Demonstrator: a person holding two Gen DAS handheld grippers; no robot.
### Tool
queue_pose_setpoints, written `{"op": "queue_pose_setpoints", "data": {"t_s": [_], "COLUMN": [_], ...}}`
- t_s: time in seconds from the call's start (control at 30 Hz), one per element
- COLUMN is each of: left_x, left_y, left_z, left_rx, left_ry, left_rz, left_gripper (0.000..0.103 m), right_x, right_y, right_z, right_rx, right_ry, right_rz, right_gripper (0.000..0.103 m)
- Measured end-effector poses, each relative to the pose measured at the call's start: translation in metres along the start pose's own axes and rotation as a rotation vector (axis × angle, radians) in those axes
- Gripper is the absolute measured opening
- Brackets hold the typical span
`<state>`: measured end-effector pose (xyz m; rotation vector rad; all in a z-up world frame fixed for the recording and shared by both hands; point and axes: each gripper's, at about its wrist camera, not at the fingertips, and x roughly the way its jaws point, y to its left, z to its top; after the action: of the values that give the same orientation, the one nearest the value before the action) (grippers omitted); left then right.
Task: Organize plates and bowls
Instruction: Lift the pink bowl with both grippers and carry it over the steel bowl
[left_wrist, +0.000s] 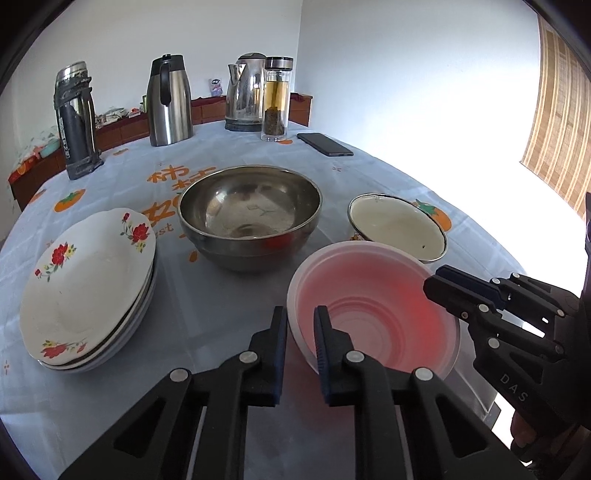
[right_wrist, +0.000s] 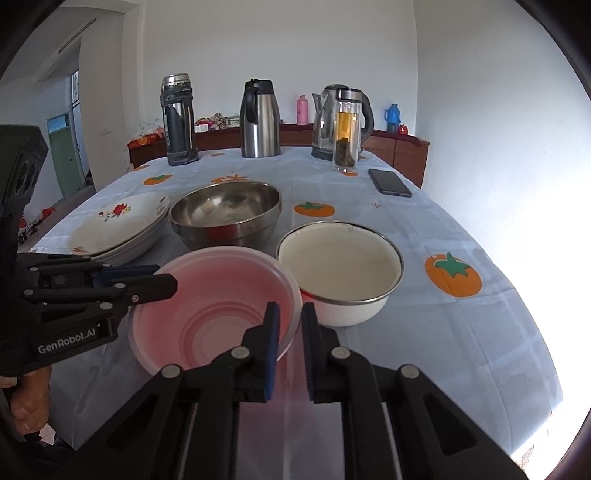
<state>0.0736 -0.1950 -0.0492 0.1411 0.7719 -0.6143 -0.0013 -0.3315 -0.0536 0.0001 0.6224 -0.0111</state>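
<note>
Pink bowl (left_wrist: 373, 314) sits rim-pinched between left tool (left_wrist: 300, 325) and right tool (right_wrist: 290, 321).

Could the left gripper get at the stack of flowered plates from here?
Probably yes, once it lets go: the left gripper is clamped on the pink bowl rim, and only bare tablecloth lies toward the flowered plates.

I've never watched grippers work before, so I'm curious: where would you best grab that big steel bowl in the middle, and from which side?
Probably by its thin rim, on the near edge of the steel bowl, one finger inside and one outside. It stands upright and open, and its round, shiny wall is too wide and slippery to pinch. The near side faces the grippers, though the pink bowl stands partly in front.
</note>
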Motion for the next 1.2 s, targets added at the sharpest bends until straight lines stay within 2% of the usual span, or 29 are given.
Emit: {"op": "queue_pose_setpoints", "data": {"t_s": [0.63,0.8,1.2], "left_x": [-0.027,-0.026,-0.029], "left_y": [0.01,0.013,0.018], "left_z": [0.013,0.015,0.022], "left_rx": [-0.03,-0.029,-0.033], "left_ry": [-0.076,-0.072,-0.087], "left_rz": [0.029,0.061,0.072], "left_gripper": [0.013,0.013,0.013], "right_x": [-0.014,-0.012,-0.019], "right_y": [0.012,0.017,0.023], "right_z": [0.019,0.022,0.035], "right_rx": [0.0,-0.008,-0.024], "right_ry": [-0.073,-0.082,-0.127], "right_rz": [0.036,0.045,0.039], "right_gripper": [0.011,0.011,0.011]}}
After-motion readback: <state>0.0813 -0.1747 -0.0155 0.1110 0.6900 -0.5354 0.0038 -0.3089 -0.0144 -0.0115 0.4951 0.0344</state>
